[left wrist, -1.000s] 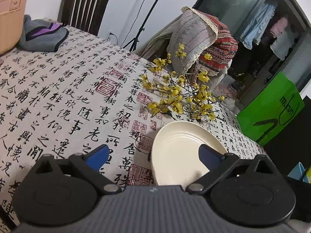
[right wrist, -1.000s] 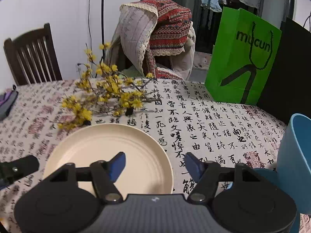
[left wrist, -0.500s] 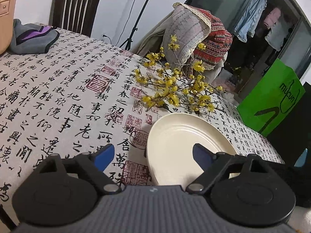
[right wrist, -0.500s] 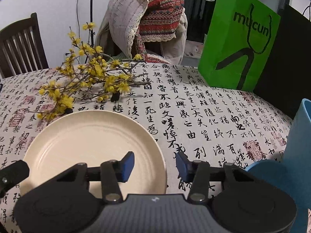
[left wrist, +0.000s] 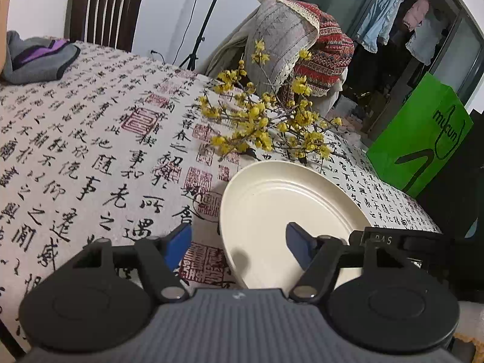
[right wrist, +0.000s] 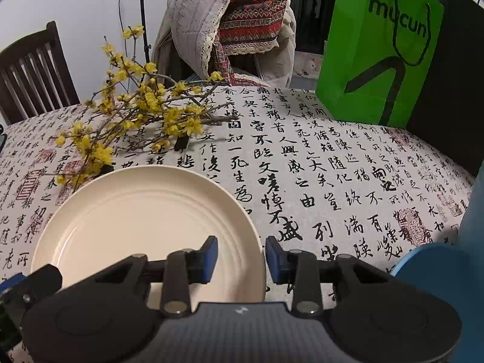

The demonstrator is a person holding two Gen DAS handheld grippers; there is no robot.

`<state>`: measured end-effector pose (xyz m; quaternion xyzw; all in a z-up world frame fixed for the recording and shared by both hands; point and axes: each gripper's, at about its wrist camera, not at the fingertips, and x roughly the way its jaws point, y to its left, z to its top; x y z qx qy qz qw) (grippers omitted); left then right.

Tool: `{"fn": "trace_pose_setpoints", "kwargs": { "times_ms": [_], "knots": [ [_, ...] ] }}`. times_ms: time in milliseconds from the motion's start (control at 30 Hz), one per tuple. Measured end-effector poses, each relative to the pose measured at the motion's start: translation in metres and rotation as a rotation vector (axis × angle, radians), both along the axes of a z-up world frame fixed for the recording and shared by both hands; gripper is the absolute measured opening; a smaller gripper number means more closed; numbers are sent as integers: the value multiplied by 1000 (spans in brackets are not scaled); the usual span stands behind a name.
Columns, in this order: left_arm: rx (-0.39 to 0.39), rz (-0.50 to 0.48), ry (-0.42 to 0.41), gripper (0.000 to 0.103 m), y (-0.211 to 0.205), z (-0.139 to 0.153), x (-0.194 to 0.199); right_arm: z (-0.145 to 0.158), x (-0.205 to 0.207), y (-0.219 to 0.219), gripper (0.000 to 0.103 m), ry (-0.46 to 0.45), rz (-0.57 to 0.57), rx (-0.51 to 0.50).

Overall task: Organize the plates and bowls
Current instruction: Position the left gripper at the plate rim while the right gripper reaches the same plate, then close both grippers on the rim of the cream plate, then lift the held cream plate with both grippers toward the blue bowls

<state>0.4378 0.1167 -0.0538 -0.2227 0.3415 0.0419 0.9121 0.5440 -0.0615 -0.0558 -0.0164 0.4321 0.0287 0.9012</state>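
Observation:
A cream plate point(right wrist: 145, 220) lies flat on the calligraphy tablecloth; it also shows in the left wrist view point(left wrist: 284, 199). My right gripper point(right wrist: 241, 255) is open, its jaws narrowed and straddling the plate's near right rim, left finger over the plate, right finger outside it. My left gripper point(left wrist: 239, 242) is wide open at the plate's left edge, its right finger over the plate. A blue bowl point(right wrist: 429, 260) sits at the right edge, with a taller blue vessel point(right wrist: 473, 211) beside it.
A branch of yellow flowers point(right wrist: 142, 115) lies just behind the plate. A green paper bag point(right wrist: 378, 48) stands at the back right beside a black panel. A chair draped in cloth point(right wrist: 230, 21) is behind the table. A grey pouch point(left wrist: 39, 57) lies far left.
Both grippers have moved closer to the plate. The right gripper's jaws have narrowed around the plate's rim. The left gripper has stayed wide open.

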Motion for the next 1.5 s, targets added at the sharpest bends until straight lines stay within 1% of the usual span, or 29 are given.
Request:
{"fn": "trace_pose_setpoints", "kwargs": {
  "times_ms": [33,67,100,133,200,233,300,400,567,667,733,1033,1200,1333,1433,1500],
  "knots": [
    [-10,0,5,69,1,-1,0,-1,0,-1,29,1,2,2],
    [-30,-6,9,66,3,-3,1,-2,0,-2,29,4,4,9],
    [-51,-12,14,62,4,-5,2,-3,0,-2,28,8,7,17],
    [-64,-15,20,60,5,-6,3,-3,0,-3,27,8,8,19],
    [-71,-10,25,50,7,-8,3,-4,-1,-5,24,4,10,21],
    [-71,-8,27,47,7,-9,3,-4,-1,-5,23,3,9,24],
    [-80,-10,27,38,9,-10,4,-3,-2,-6,21,-1,12,20],
    [-124,-25,28,35,12,-12,5,-2,-5,-6,19,-6,21,13],
    [-106,-7,32,29,14,-12,5,0,-13,-5,14,-14,45,-2],
    [-98,9,35,27,16,-11,5,0,-18,-5,13,-14,63,4],
    [-75,22,38,25,17,-10,5,0,-23,-3,13,-18,80,4],
    [12,34,40,23,11,-6,4,1,-31,1,13,-29,102,-5],
    [14,34,41,23,12,-6,5,0,-34,2,13,-45,120,-19],
    [56,36,37,23,9,-5,5,2,-36,4,13,-56,137,-26],
    [92,39,24,22,7,-1,3,5,-38,6,9,-72,147,-41],
    [107,39,17,20,5,0,2,5,-39,5,9,-72,147,-35]
  ]
}}
